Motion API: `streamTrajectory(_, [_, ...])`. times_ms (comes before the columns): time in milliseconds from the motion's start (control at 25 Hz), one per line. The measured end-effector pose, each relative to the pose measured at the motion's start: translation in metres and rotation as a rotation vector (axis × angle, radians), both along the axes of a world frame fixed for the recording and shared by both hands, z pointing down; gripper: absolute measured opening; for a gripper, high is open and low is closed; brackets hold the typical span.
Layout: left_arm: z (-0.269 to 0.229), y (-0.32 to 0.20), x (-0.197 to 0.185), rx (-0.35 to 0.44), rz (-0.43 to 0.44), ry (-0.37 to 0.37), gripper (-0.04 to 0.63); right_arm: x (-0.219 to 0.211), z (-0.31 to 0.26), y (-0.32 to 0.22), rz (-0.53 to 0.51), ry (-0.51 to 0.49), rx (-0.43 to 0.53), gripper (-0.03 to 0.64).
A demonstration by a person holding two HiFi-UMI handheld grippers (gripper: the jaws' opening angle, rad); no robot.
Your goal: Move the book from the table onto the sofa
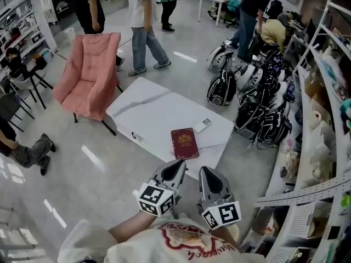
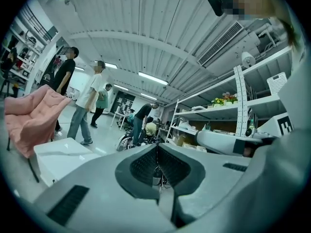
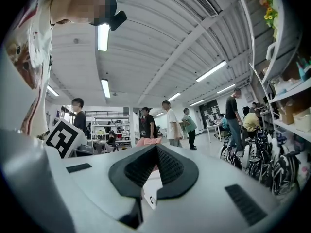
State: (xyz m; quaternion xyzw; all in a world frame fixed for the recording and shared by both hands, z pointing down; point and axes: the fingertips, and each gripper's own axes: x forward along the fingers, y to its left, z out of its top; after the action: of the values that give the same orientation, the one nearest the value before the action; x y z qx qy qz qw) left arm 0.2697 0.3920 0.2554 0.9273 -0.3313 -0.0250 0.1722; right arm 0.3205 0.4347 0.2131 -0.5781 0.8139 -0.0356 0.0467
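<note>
The book (image 1: 184, 143) lies shut on the table (image 1: 153, 111), well apart from the pink sofa (image 1: 90, 73), while my left gripper (image 1: 176, 166) and right gripper (image 1: 207, 174) hang short of it, jaws clenched on nothing, so I judge I'm at the approach and must open before grasping.

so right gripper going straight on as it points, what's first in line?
Way looks free nearby: the right gripper, jaws shut, points over the table toward the pink sofa, probably first in line; depth unclear.
</note>
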Motion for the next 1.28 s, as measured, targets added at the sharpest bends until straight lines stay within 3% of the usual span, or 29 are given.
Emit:
streamTrajectory(400, [0.009, -0.037, -0.015, -0.004, -0.02, 0.028, 0.005, 0.0, 0.004, -0.035, 0.024, 0.002, 0.018, 0.0])
streamTrajectory(600, [0.033, -0.055, -0.011, -0.073, -0.021, 0.012, 0.005, 0.006, 0.02, -0.05, 0.023, -0.006, -0.024, 0.002])
streamTrajectory(960, [0.043, -0.145, 0.029, -0.077, -0.051, 0.009, 0.005, 0.043, 0.03, -0.142, -0.03, -0.011, -0.029, 0.002])
streamTrajectory(1280, [0.026, -0.239, 0.084, -0.008, -0.109, -0.005, 0.005, 0.101, 0.02, -0.242, -0.092, -0.003, -0.004, 0.0])
